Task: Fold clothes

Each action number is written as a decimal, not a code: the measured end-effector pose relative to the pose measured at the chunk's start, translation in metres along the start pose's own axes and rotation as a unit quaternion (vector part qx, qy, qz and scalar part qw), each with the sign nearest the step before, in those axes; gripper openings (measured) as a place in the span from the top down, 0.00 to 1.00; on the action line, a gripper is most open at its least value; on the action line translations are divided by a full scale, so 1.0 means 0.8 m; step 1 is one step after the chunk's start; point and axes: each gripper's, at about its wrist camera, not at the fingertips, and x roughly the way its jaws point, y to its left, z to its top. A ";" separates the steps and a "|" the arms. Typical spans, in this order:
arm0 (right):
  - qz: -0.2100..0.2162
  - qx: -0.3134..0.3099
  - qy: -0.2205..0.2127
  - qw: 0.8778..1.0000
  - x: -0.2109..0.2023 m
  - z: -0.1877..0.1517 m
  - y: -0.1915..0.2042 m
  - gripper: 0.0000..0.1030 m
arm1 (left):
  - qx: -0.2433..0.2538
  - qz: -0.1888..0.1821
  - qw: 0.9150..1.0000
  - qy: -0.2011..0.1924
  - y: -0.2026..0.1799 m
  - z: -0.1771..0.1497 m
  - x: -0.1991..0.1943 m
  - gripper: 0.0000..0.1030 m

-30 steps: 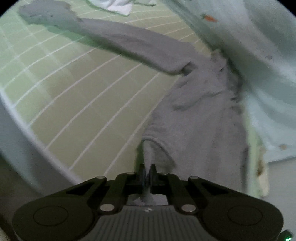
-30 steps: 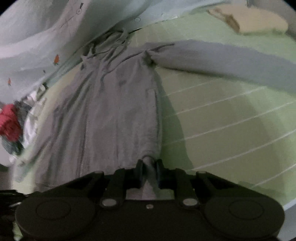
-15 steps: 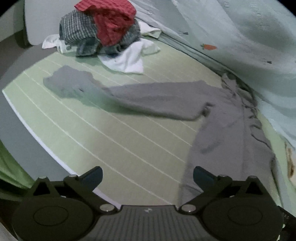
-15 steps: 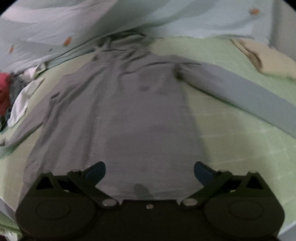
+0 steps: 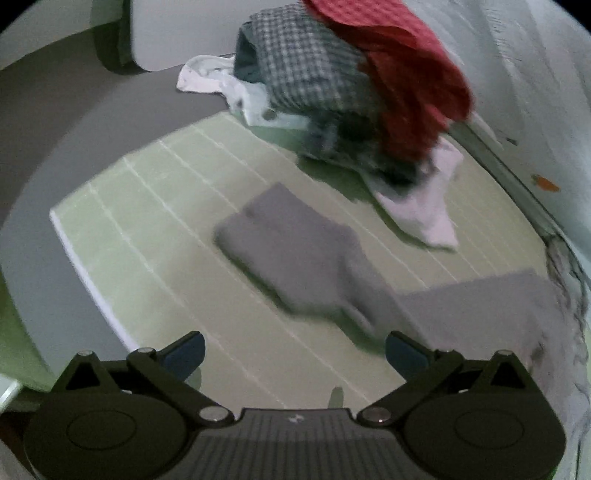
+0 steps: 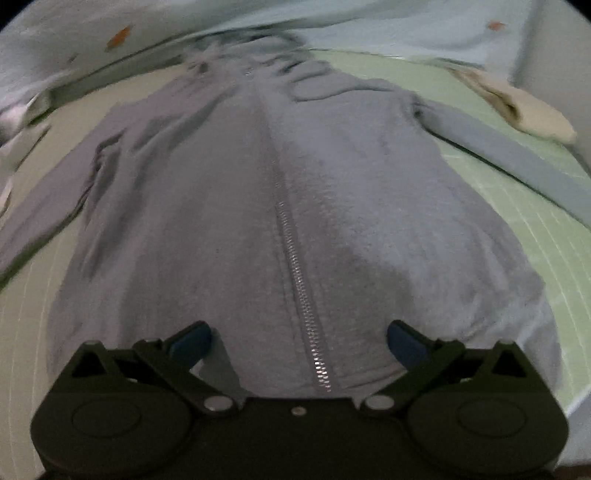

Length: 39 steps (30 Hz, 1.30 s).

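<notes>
A grey zip-up hoodie (image 6: 229, 206) lies flat, front up, on a green lined bed sheet (image 6: 532, 236), its zipper (image 6: 299, 291) running down the middle and both sleeves spread out. My right gripper (image 6: 299, 343) is open and empty just above the hoodie's bottom hem. In the left wrist view one grey sleeve (image 5: 295, 254) stretches across the sheet (image 5: 147, 229). My left gripper (image 5: 295, 350) is open and empty, above the sheet just short of that sleeve.
A pile of clothes with a red garment (image 5: 402, 74), a checked shirt (image 5: 306, 70) and white fabric (image 5: 428, 206) sits at the far end. A pale blue blanket (image 6: 406, 26) lies behind the hoodie. A folded beige cloth (image 6: 517, 107) lies at right. The bed edge (image 5: 85, 269) runs at left.
Both grippers let go of the hoodie's hem and opened. The left one swung toward the left sleeve and the clothes pile; the right one centred over the zipper at the hem.
</notes>
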 end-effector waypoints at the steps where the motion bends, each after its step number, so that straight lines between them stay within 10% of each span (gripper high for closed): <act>1: -0.009 0.015 -0.003 1.000 0.000 -0.002 0.002 0.00 | 0.000 0.001 1.000 0.002 0.007 0.013 0.007 0.01; 5: -0.033 0.055 0.008 0.998 -0.007 -0.012 0.014 0.00 | 0.003 -0.008 1.000 0.017 0.025 0.048 0.038 0.03; 13: -0.053 0.103 0.021 0.993 -0.018 -0.030 0.029 0.00 | 0.017 0.010 0.999 0.029 0.028 0.072 0.078 0.45; 15: -0.061 0.104 0.023 0.992 -0.016 -0.027 0.033 0.00 | 0.033 0.023 0.999 0.020 0.027 0.072 0.075 0.90; 34: -0.053 0.075 0.012 0.996 -0.014 -0.028 0.041 0.00 | -0.007 0.000 0.996 -0.086 0.047 0.056 -0.061 0.95; 39: -0.047 0.069 0.007 0.996 -0.015 -0.029 0.040 0.00 | -0.017 0.036 0.999 -0.033 0.063 0.031 -0.050 0.95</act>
